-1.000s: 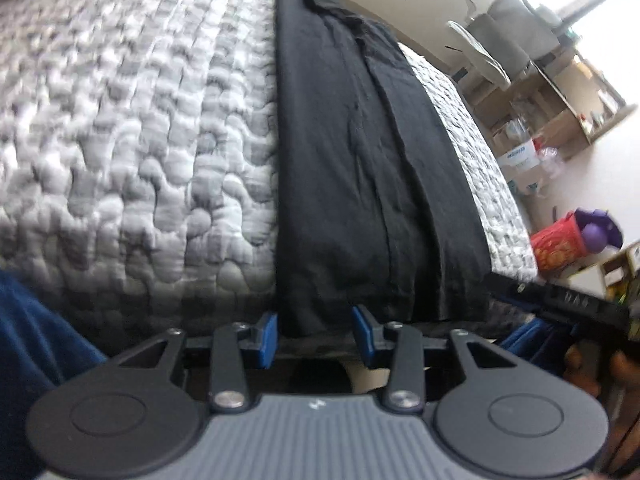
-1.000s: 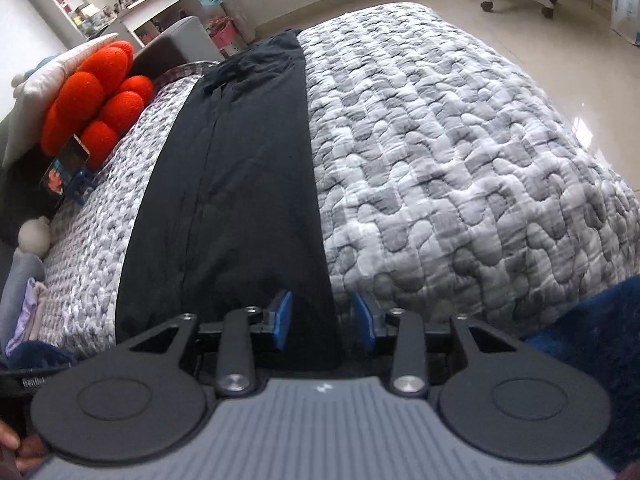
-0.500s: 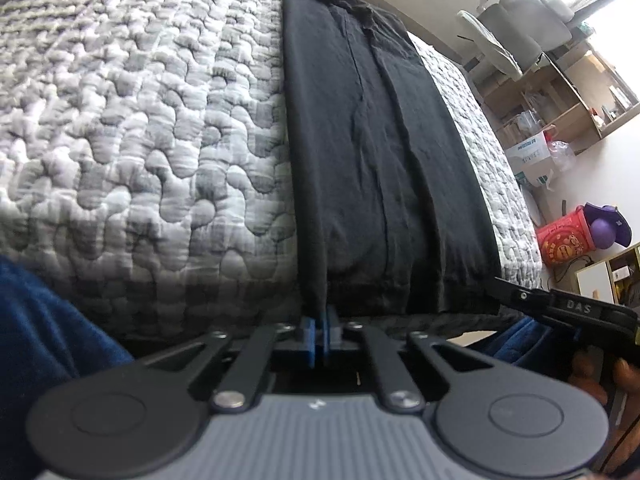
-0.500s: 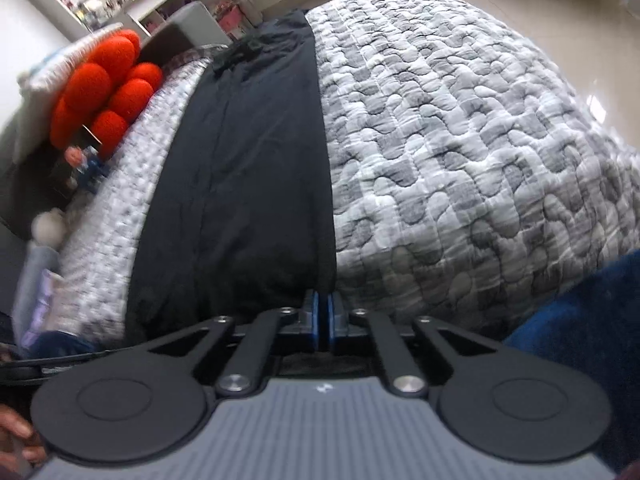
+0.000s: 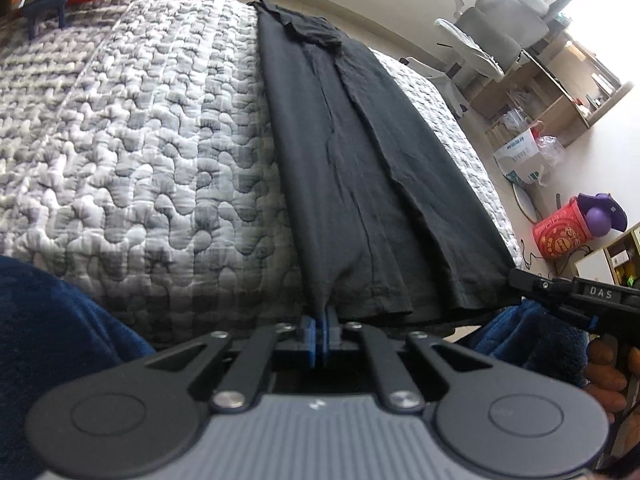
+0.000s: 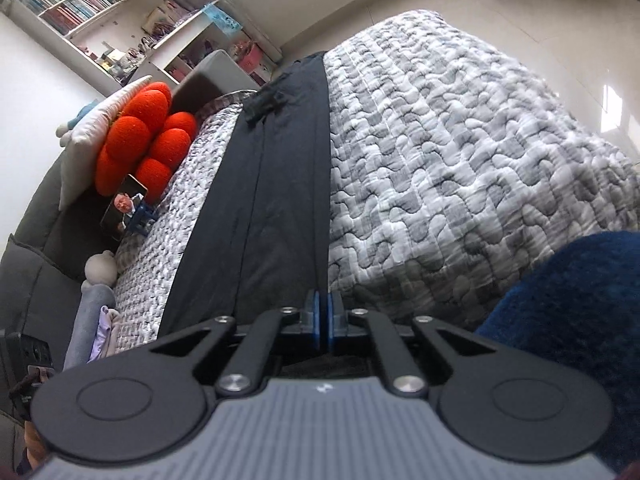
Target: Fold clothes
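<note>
A long black garment (image 5: 360, 168) lies folded lengthwise down a grey quilted bed (image 5: 140, 152). My left gripper (image 5: 319, 320) is shut on the near hem at its left corner, and the cloth rises a little into the blue pads. In the right wrist view the same black garment (image 6: 276, 184) runs away from me. My right gripper (image 6: 322, 312) is shut on the near hem at its right corner. The right gripper's black body (image 5: 576, 296) shows at the right edge of the left wrist view, held by a hand.
Red cushions (image 6: 140, 140) and a phone on a blue stand (image 6: 128, 208) sit near the bed's head. A bookshelf (image 6: 80, 4) lines the wall. Office chairs (image 5: 480, 40), boxes and a red bag (image 5: 560, 232) stand on the floor beyond the bed. A dark blue sleeve (image 6: 580, 320) is close by.
Both grippers went from open to shut on the garment's near hem. Both have since risen a little, and the hem has lifted with them.
</note>
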`<state>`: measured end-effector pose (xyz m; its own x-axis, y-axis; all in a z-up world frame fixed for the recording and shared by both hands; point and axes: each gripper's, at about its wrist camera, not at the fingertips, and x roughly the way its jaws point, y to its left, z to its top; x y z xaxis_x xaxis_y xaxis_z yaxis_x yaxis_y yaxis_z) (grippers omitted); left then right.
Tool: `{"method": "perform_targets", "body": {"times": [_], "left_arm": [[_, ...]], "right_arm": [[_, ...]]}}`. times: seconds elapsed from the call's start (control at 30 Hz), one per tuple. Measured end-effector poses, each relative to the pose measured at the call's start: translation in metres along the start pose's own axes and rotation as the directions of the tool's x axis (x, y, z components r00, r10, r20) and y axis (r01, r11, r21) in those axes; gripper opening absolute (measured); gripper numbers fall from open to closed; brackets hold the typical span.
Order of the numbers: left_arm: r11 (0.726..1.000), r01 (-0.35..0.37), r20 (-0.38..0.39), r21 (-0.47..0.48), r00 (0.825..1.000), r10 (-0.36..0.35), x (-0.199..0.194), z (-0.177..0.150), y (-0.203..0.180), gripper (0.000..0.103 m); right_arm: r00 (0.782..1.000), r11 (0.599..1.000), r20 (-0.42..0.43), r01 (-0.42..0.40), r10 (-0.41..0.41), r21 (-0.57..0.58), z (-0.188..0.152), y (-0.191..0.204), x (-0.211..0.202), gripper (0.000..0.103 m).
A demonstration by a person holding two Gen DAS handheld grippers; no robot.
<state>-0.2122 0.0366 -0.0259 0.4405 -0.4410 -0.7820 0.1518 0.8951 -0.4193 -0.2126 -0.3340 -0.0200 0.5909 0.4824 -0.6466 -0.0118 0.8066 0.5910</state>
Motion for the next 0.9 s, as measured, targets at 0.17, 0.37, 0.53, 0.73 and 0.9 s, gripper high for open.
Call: {"method": "perform_targets", "body": {"times": [0.17, 0.37, 0.53, 0.73, 0.9], "left_arm": [[0.999, -0.001, -0.001, 0.032, 1.000, 0.001, -0.018, -0.008, -0.003, 0.003], [0.996, 0.004, -0.030, 0.086, 1.000, -0.001, -0.050, -0.030, -0.017, 0.003], [0.993, 0.009, -0.036, 0.118, 0.999, -0.005, -0.075, -0.038, -0.027, 0.003], [0.997, -0.020, -0.037, 0.079, 0.999, 0.023, -0.063, -0.028, -0.017, 0.003], [0.999, -0.028, -0.070, 0.040, 0.997, 0.031, -0.050, -0.027, -0.010, 0.003]], "right_arm": [[1.000, 1.000, -0.016, -0.008, 0.007, -0.024, -0.006, 0.011, -0.015, 0.005], [0.999, 0.999, -0.051, -0.017, 0.015, -0.037, -0.015, 0.028, -0.042, 0.005], [0.999, 0.996, -0.035, -0.042, 0.040, -0.077, -0.016, 0.050, -0.066, 0.005], [0.998, 0.996, -0.054, -0.030, 0.025, -0.085, -0.012, 0.048, -0.047, 0.005], [0.997, 0.997, -0.070, -0.021, 0.016, -0.072, -0.009, 0.043, -0.031, 0.005]]}}
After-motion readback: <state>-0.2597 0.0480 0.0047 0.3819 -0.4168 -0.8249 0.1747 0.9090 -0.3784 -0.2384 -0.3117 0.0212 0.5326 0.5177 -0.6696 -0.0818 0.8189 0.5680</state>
